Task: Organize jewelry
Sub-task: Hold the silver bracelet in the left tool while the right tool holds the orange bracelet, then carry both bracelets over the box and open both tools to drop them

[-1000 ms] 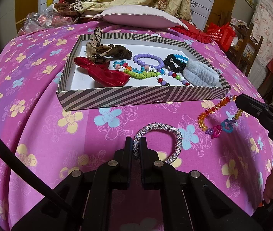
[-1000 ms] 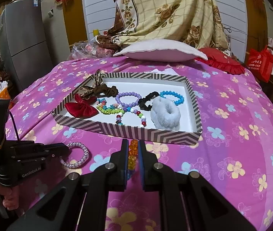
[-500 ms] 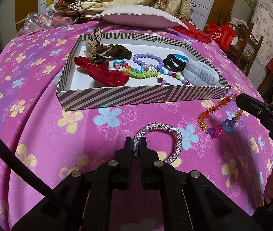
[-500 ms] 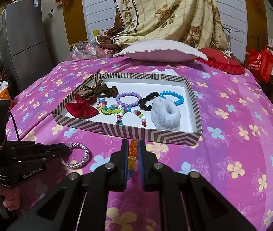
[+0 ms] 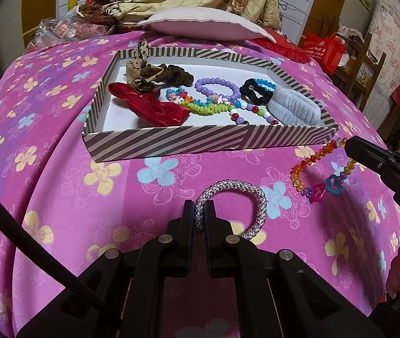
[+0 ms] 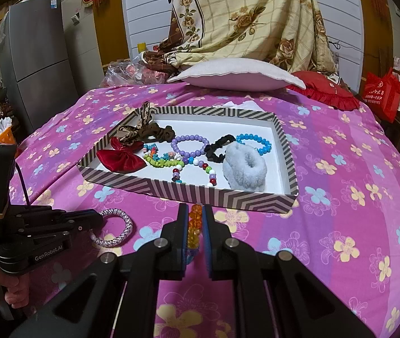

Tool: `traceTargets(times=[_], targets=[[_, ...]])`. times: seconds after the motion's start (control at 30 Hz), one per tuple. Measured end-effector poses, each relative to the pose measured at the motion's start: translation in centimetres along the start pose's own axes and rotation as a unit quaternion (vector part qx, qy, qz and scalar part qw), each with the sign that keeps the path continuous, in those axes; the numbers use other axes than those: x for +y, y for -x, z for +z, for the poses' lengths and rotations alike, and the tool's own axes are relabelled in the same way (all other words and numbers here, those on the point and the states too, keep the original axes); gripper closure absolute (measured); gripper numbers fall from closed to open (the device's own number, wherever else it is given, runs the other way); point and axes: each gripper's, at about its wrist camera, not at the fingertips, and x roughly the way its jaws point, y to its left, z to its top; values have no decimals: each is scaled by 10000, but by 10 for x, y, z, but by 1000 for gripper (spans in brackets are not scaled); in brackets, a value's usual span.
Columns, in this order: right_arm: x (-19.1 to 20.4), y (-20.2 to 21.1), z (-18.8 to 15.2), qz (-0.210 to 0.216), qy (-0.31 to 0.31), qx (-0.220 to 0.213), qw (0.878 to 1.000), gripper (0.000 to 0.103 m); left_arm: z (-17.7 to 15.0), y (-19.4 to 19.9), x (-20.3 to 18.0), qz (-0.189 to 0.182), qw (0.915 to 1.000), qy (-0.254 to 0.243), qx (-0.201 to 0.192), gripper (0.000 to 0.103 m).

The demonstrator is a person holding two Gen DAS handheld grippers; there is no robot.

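Observation:
A silver braided bracelet [image 5: 257,197] lies on the pink flowered bedcover, and my left gripper [image 5: 199,211] is shut on its near left side. My right gripper [image 6: 195,215] is shut on an orange and amber bead bracelet [image 6: 195,224]. In the left wrist view that bead bracelet [image 5: 302,169] hangs from the right gripper [image 5: 350,145], with pink and blue heart charms at its low end. From the right wrist, the left gripper [image 6: 100,219] shows at the left, holding the silver bracelet [image 6: 124,225]. Just beyond both stands the striped box [image 5: 171,142] [image 6: 222,195].
The box holds a red bow [image 6: 121,159], a leopard scrunchie [image 6: 140,131], a purple bead bracelet [image 6: 190,146], a black scrunchie [image 6: 218,149], a blue bracelet [image 6: 256,142] and a grey fluffy scrunchie [image 6: 245,169]. A pillow [image 6: 236,77] lies behind; a fridge [image 6: 36,64] stands at the left.

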Motion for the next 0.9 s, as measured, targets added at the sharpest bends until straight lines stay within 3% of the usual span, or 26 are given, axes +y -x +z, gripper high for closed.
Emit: traceTargets(times=[0.9], targets=[[1,1,3,-27,-23,-41,10000,94,0,0,-1,10,10000,-11,-5,103]])
